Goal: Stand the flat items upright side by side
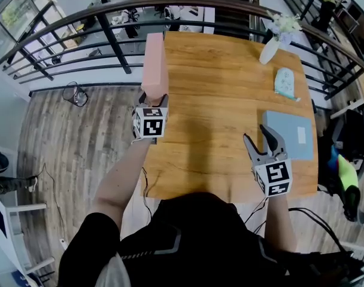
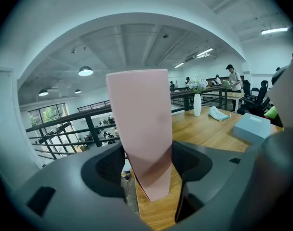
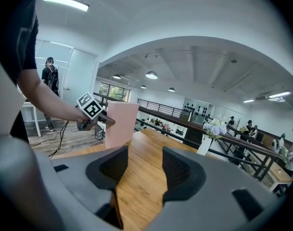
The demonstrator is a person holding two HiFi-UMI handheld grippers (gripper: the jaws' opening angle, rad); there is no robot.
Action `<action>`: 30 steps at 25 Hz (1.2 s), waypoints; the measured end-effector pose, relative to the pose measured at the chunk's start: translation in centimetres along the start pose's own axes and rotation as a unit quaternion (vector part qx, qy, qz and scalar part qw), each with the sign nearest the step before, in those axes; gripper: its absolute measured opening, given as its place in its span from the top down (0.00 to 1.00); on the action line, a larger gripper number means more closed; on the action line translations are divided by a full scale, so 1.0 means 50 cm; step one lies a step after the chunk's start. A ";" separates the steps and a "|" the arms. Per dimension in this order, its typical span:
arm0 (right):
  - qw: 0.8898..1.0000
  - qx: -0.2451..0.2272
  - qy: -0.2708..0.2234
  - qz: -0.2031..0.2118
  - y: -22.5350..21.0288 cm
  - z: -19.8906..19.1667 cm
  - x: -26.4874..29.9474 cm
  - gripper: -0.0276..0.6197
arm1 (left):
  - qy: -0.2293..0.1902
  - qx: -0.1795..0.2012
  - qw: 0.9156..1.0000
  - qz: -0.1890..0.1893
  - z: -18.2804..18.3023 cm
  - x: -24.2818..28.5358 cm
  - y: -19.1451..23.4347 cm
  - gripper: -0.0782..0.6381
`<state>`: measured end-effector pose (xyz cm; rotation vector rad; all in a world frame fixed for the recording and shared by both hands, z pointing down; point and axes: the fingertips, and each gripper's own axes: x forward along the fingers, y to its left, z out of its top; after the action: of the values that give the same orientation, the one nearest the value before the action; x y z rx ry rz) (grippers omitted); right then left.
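**Pink panel held at the left table edge; grey-blue box lies flat by the open right gripper**

The left gripper (image 1: 152,103) is clamped on the lower end of the flat pink rectangular panel (image 1: 154,64). The panel's long axis runs up and away from the jaws, roughly upright with a slight tilt. It sits right at the left edge of the wooden table (image 1: 218,82), and I cannot tell whether its bottom touches the top.

The right gripper (image 1: 257,133) has its jaws apart with only bare wood between them. The flat grey-blue box (image 1: 293,133) lies just beside it, to its right, near the table's right edge, so this hand is the nearer one.

The middle of the table is open. A white flower vase (image 1: 269,49) and a pale-blue pouch (image 1: 284,81) sit towards the far right corner. Setting the panel down likely calls for moving inward, away from the drop-off.
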<state>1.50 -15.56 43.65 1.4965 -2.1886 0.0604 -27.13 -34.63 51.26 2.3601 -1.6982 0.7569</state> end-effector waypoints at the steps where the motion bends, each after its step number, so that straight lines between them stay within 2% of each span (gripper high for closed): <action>1: 1.000 0.001 0.003 -0.001 0.001 -0.003 -0.001 0.60 | 0.000 0.001 1.000 0.000 0.003 0.004 0.002 0.45; 9: 1.000 -0.002 0.013 -0.005 0.010 -0.002 -0.009 0.60 | 0.000 -0.003 1.000 -0.003 0.015 0.036 0.022 0.45; 19: 1.000 -0.001 0.009 -0.007 0.001 0.000 -0.026 0.60 | -0.006 0.004 1.000 -0.015 0.017 0.014 0.006 0.42; 26: 1.000 0.008 -0.014 -0.014 -0.020 0.026 -0.042 0.60 | -0.046 -0.050 0.997 -0.032 0.035 -0.061 0.013 0.42; 30: 0.999 0.019 -0.021 -0.023 -0.044 0.033 -0.055 0.60 | -0.070 -0.056 0.995 -0.033 0.051 -0.121 0.006 0.42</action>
<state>3.61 -14.57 40.55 1.5812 -2.1973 0.0569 -28.04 -30.60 46.16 2.4291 -1.6565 0.4832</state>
